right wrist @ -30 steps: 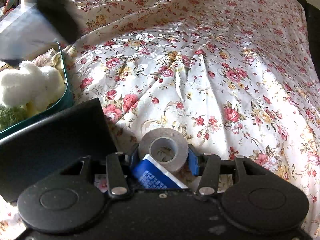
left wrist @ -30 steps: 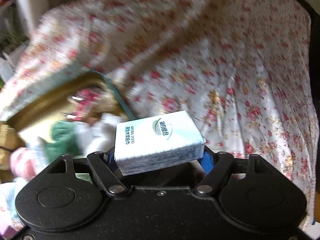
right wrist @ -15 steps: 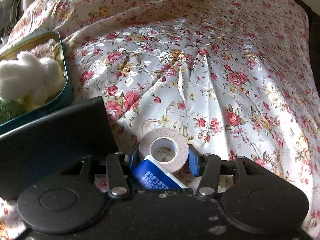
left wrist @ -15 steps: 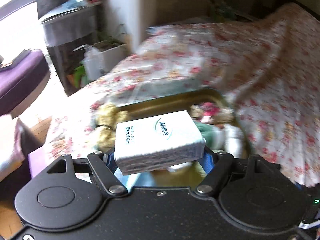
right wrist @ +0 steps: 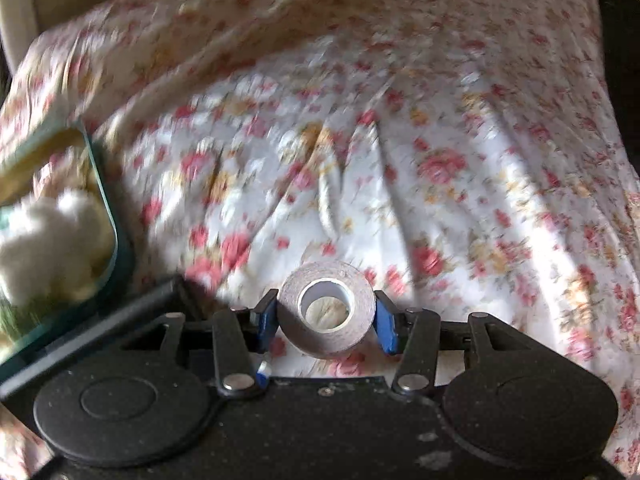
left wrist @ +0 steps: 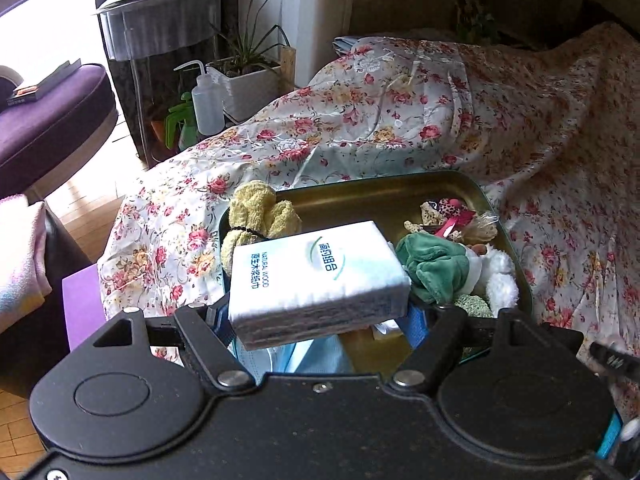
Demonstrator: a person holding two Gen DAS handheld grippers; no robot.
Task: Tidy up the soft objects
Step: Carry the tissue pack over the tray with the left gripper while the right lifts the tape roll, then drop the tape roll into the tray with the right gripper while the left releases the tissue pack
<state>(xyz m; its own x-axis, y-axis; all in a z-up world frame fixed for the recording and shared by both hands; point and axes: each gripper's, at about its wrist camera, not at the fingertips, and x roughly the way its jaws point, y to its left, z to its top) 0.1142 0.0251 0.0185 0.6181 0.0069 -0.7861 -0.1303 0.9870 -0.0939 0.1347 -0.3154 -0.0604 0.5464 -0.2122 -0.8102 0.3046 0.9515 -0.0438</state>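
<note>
Swung from floral cloth (left wrist: 400,128) to above tin (left wrist: 400,188), left gripper (left wrist: 318,320) pinching tissue pack (left wrist: 316,268).
Lifted clear, right gripper (right wrist: 326,320) clamping tape roll (right wrist: 326,312) between both pads.

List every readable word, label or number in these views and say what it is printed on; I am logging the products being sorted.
"NATURAL WOOD" in small print on the tissue pack held in the left gripper.
Large Chinese brand characters inside a green swoosh on the same pack: visible, but I cannot transcribe them reliably.
A smaller Chinese line beside "NATURAL WOOD": too small to read.
The tape roll in the right gripper: no text visible.
</note>
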